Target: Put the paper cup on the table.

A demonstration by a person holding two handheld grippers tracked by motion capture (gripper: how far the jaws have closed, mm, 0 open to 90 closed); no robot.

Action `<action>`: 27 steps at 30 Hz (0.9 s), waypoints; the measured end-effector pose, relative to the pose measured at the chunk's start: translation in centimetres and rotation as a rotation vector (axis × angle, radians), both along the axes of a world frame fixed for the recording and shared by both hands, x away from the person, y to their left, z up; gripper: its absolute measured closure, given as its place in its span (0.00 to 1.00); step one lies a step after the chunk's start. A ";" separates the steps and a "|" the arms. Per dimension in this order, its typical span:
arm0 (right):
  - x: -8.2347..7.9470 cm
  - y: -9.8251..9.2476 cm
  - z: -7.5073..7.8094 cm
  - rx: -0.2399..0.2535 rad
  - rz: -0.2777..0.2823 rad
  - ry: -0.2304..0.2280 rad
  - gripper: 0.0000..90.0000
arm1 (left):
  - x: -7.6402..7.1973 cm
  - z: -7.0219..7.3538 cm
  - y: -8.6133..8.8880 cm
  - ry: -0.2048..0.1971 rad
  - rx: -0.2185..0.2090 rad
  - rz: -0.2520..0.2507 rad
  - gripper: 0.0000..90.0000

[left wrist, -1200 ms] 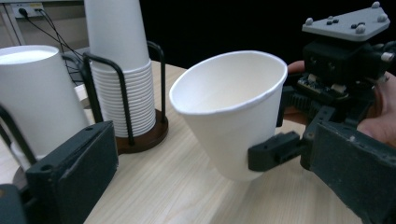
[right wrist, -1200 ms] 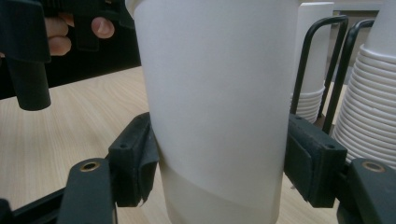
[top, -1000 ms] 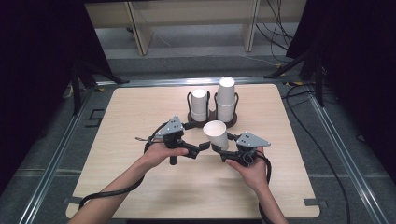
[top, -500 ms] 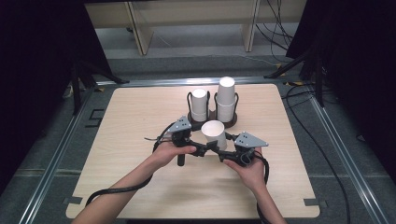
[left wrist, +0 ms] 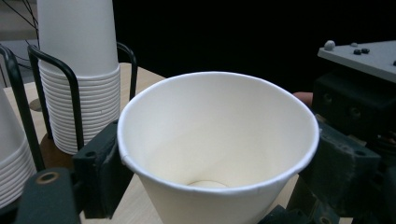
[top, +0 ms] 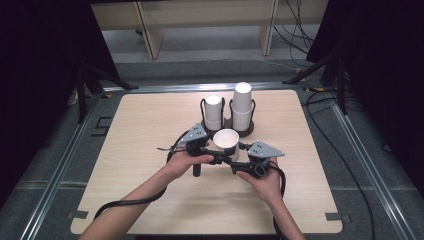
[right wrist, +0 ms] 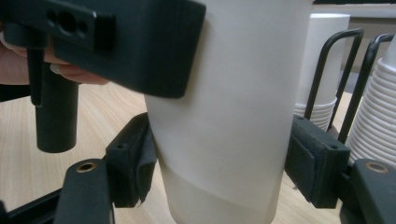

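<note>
A white paper cup (top: 226, 141) stands upright and open-topped in the middle of the table, just in front of the cup holder. My left gripper (top: 218, 151) comes in from the left. Its jaws have just been closing, and in the left gripper view its pads (left wrist: 100, 170) press the cup (left wrist: 215, 140) just under the rim, denting it slightly. My right gripper (top: 235, 158) comes in from the right, lower on the cup (right wrist: 224, 116). Its jaws have just been opening, and its pads (right wrist: 313, 163) stand close beside the wall, loose.
A black wire holder (top: 248, 131) behind the cup carries a short stack of cups (top: 214, 112) and a taller stack (top: 242, 106). The wooden table (top: 150, 190) has bare room to the left, right and front. Cables trail from both grippers.
My left gripper has moved right to the cup and closed its jaws on it. The right gripper has stayed at the cup and loosened its jaws.
</note>
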State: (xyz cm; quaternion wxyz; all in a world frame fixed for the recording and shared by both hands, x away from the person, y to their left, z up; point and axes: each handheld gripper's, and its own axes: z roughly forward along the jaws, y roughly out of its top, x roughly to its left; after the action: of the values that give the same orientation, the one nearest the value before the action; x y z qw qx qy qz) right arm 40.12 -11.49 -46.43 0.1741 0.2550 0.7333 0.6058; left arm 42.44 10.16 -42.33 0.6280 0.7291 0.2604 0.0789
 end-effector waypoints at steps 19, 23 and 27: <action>-0.2 -0.2 0.0 -0.058 0.001 0.041 0.25 | -0.8 1.4 1.5 -0.165 0.092 0.063 0.27; -0.5 -0.5 -0.1 -0.066 -0.012 0.069 0.25 | -0.8 1.5 2.1 -0.167 0.092 0.083 0.28; -0.4 -0.7 -0.2 -0.042 -0.015 0.051 0.25 | -0.7 1.4 2.9 -0.164 0.091 0.116 0.28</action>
State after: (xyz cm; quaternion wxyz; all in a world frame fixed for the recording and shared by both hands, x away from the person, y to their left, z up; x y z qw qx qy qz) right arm 39.69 -12.22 -46.59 0.1653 0.2722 0.7480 0.5823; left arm 41.77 13.01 -40.88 0.6079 0.7315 0.2463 0.1864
